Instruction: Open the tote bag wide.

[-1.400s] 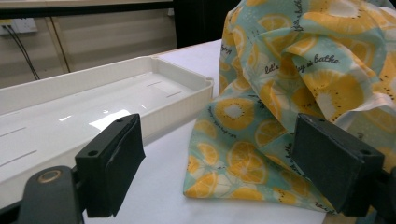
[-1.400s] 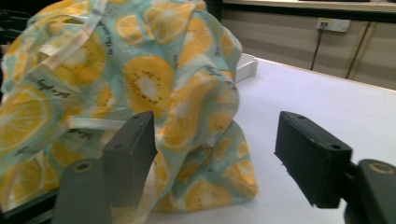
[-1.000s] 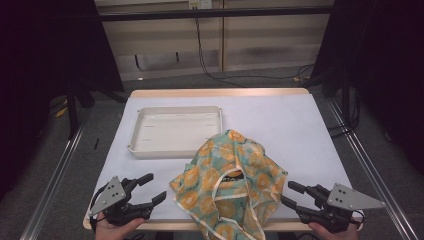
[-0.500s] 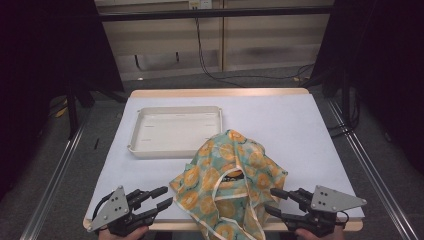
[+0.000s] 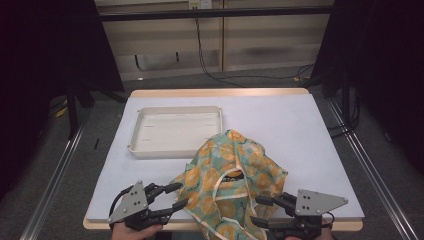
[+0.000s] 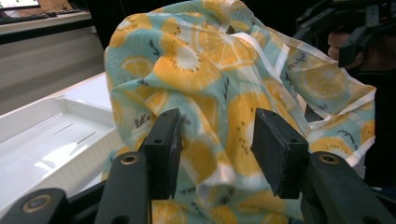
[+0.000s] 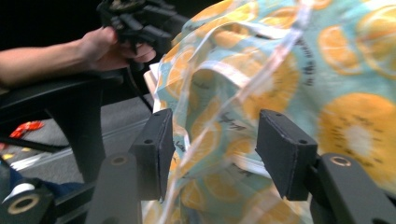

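Flanking the cloth (image 5: 231,172), both grippers sit at the table's near edge. Left gripper (image 5: 176,196): jaws apart, just been opening, fabric between them but pads not pressing. Right gripper (image 5: 259,210): jaws apart, also opening, cloth w/ white strap between. Cloth bunched on table (image 5: 280,115), its far edge touching the white tray (image 5: 175,129).

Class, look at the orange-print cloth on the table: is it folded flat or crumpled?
Crumpled. The cloth stands bunched in a loose mound with creases, its white-trimmed edges twisted, not lying flat.
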The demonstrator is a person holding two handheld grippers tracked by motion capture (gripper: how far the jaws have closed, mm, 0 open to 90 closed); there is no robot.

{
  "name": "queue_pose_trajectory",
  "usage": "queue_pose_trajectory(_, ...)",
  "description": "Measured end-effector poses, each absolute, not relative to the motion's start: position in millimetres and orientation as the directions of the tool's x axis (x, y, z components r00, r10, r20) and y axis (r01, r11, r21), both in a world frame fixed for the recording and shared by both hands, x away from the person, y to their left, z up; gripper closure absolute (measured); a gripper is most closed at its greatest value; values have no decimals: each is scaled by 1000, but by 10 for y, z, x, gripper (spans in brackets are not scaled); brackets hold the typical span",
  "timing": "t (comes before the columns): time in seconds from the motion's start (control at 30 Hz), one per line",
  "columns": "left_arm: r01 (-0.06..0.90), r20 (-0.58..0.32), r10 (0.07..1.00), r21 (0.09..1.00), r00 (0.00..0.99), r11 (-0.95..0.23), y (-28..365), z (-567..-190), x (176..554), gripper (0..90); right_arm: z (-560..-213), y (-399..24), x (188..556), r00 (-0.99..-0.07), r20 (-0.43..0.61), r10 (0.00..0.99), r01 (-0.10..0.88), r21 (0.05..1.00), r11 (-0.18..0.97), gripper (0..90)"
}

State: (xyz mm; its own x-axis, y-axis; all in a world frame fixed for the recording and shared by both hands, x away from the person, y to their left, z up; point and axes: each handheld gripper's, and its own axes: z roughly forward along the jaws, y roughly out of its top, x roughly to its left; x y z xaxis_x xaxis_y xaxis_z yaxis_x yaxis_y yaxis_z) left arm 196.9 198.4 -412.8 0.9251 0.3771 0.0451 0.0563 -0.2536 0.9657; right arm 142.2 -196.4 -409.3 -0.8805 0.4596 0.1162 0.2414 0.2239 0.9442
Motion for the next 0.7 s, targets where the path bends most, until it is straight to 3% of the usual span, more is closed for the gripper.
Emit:
queue_pose_trajectory(0.07,56,47,366,963,929,-264,1926,-4142,1993,512,-4101,-1940,1430,-883,118,454,244,942,230,472)
queue_pose_trajectory(0.1,61,42,358,960,933,-273,1896,-4166,1995,512,-4113,-1921,1442,-886,118,448,247,938,242,525)
queue_pose_trajectory(0.13,62,49,363,955,931,-289,1889,-4176,1998,514,-4130,-1901,1454,-888,111,446,247,933,261,613)
queue_pose_trajectory(0.17,70,37,339,952,940,-298,1875,-4204,2023,588,-4166,-1889,1496,-893,124,432,259,928,269,829)
queue_pose_trajectory(0.2,70,37,339,952,940,-298,1875,-4204,2023,624,-4166,-1889,1496,-893,124,432,259,928,269,829)
queue_pose_trajectory(0.23,85,20,331,951,943,-297,1871,-4209,2043,624,-4176,-1894,1514,-896,126,425,259,927,271,891)
queue_pose_trajectory(0.27,89,18,333,948,943,-304,1876,-4204,2055,689,-4181,-1903,1544,-896,125,427,260,926,275,900)
queue_pose_trajectory(0.3,92,11,320,949,947,-303,1880,-4202,2075,809,-4162,-1932,1584,-892,126,435,263,926,270,900)
queue_pose_trajectory(0.33,103,-3,322,950,947,-295,1875,-4197,2088,809,-4162,-1932,1584,-892,126,435,263,926,270,900)
queue_pose_trajectory(0.37,104,-3,319,948,948,-299,1878,-4183,2106,869,-4138,-1952,1607,-888,118,445,256,930,264,900)
queue_pose_trajectory(0.7,151,-57,340,955,939,-256,1996,-4033,2206,900,-3641,-2242,1921,-840,58,540,162,976,147,900)
